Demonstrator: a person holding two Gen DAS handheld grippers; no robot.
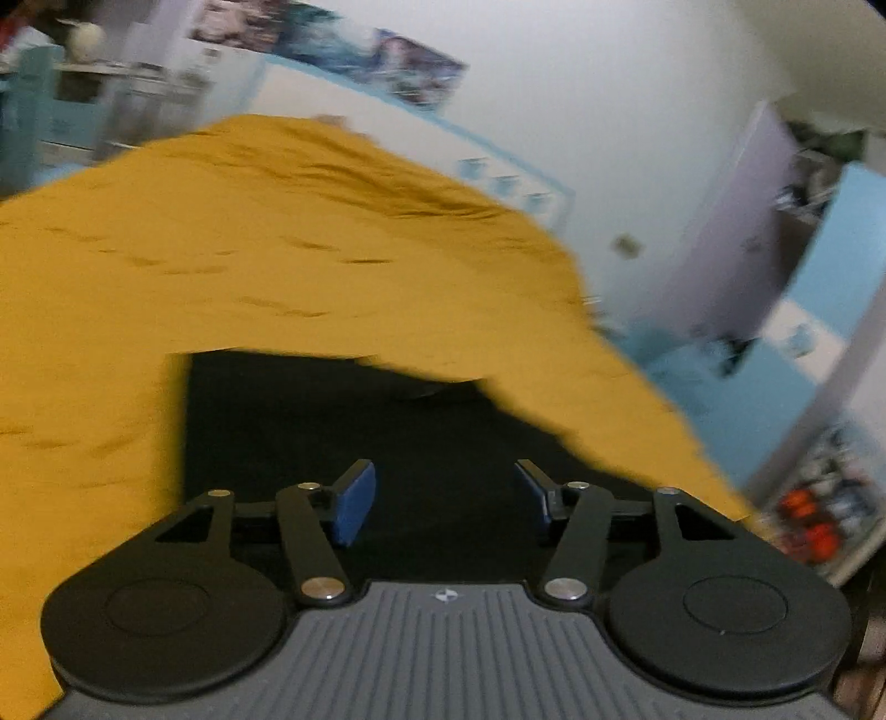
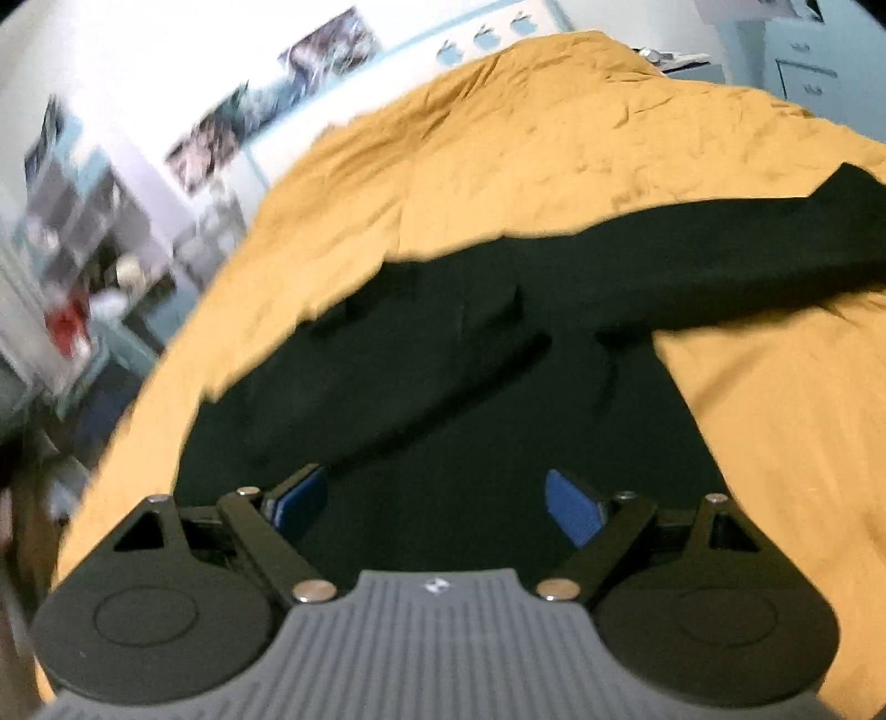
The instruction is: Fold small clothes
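Note:
A black garment (image 2: 470,354) lies spread on a mustard-yellow bed cover (image 2: 554,155), one long sleeve (image 2: 775,243) stretching out to the right. My right gripper (image 2: 437,498) hovers over its near part, jaws wide apart, blue pads (image 2: 573,512) bare and nothing between them. In the left wrist view the same black garment (image 1: 343,421) fills the lower middle on the yellow cover (image 1: 249,232). My left gripper (image 1: 443,498) stands open just above the dark cloth, with no fabric pinched between its blue pads (image 1: 354,509).
The bed runs up to a white and light-blue wall with pictures (image 1: 343,50). Shelves with clutter (image 2: 72,232) stand off the bed's left side in the right wrist view. A blue cabinet (image 1: 830,288) and a shelf of coloured items (image 1: 814,509) stand right of the bed.

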